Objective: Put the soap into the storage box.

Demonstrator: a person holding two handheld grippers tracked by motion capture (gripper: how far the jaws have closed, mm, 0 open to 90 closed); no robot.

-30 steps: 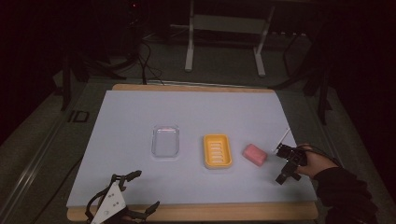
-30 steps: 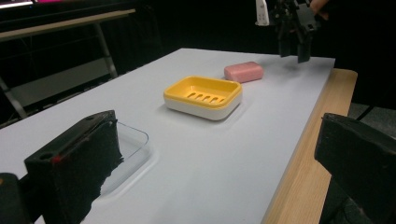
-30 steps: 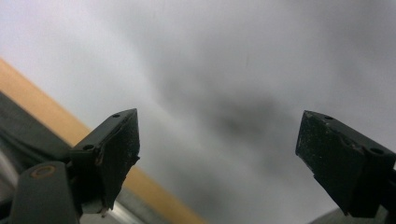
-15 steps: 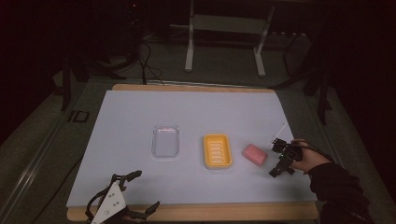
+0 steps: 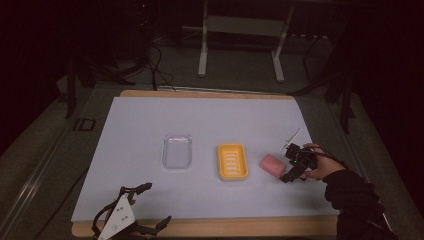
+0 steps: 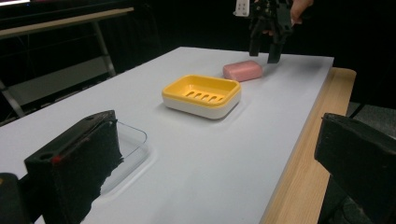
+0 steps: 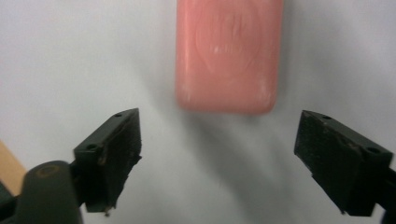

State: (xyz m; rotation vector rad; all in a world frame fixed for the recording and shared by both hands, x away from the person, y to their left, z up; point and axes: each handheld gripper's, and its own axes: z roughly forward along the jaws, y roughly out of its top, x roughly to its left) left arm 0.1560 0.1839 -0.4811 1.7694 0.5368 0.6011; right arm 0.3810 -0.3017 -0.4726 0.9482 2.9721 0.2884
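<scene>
While the right gripper (image 5: 286,176) hangs just past the near-right end of the pink soap bar (image 5: 273,164), the bar lies straight ahead of it in the right gripper view (image 7: 229,53), long axis running away along the line of approach, short end facing the jaws. The jaws stand wide, wider than the bar's width, have just been closing a little, and nothing is between them yet; pads clear of the soap. The soap rests flat on the white table cover (image 5: 150,125), just right of the yellow soap dish (image 5: 233,161), not touching it. A clear lid or tray (image 5: 177,151) sits left of the dish. The left gripper (image 5: 152,206) rests at the near-left table edge, well apart from the soap, jaws spread and empty. So the right hand is by far the nearer. Likely next: push forward to straddle the bar across its narrow width, then squeeze.
</scene>
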